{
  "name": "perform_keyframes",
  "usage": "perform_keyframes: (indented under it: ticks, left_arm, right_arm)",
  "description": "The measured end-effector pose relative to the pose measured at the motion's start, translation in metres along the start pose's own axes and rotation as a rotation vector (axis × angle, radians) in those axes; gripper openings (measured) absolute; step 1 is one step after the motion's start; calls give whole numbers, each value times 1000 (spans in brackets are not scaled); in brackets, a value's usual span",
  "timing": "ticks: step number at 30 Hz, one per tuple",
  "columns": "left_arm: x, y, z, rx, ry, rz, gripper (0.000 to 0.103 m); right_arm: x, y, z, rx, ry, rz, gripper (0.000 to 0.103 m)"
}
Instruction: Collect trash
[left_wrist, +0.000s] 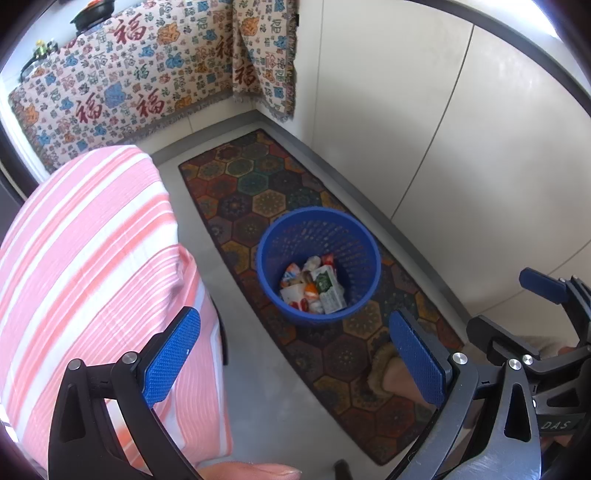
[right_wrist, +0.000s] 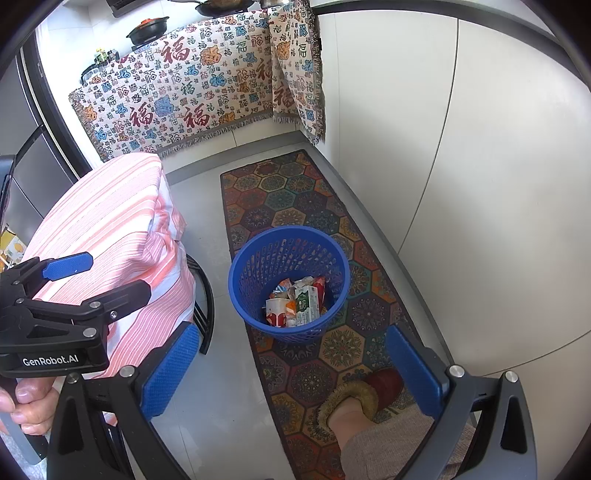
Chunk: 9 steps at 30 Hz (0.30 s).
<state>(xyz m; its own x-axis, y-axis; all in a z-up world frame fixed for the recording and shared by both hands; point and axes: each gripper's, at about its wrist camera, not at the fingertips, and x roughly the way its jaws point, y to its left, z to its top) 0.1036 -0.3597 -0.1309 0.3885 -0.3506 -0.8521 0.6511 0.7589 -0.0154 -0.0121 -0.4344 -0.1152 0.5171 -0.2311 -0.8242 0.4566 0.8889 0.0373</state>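
Note:
A blue mesh waste basket (left_wrist: 325, 232) (right_wrist: 277, 254) stands on a patterned rug. Inside it lie a green and white carton (left_wrist: 328, 291) (right_wrist: 307, 304) and other crumpled wrappers and a cup. My left gripper (left_wrist: 295, 354) hangs open and empty above the floor, nearer than the basket; in the right wrist view the left gripper (right_wrist: 99, 280) shows beside the striped table. My right gripper (right_wrist: 293, 369) is also open with nothing between its blue pads, just short of the basket. The right gripper (left_wrist: 517, 314) appears at the right edge of the left wrist view.
A table under a pink striped cloth (left_wrist: 92, 258) (right_wrist: 110, 229) stands left of the basket. The hexagon rug (left_wrist: 258, 192) (right_wrist: 280, 195) runs along white cabinet doors (right_wrist: 480, 184). A person's slippered foot (right_wrist: 373, 391) rests on the rug. A counter draped in printed cloth (right_wrist: 177, 99) lies behind.

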Motion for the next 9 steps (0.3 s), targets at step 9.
perform_keyframes:
  ticks: [9]
  left_arm:
    - [-4, -3, -5, 20, -24, -8, 102]
  right_arm:
    - [2, -2, -2, 11, 2, -3, 103]
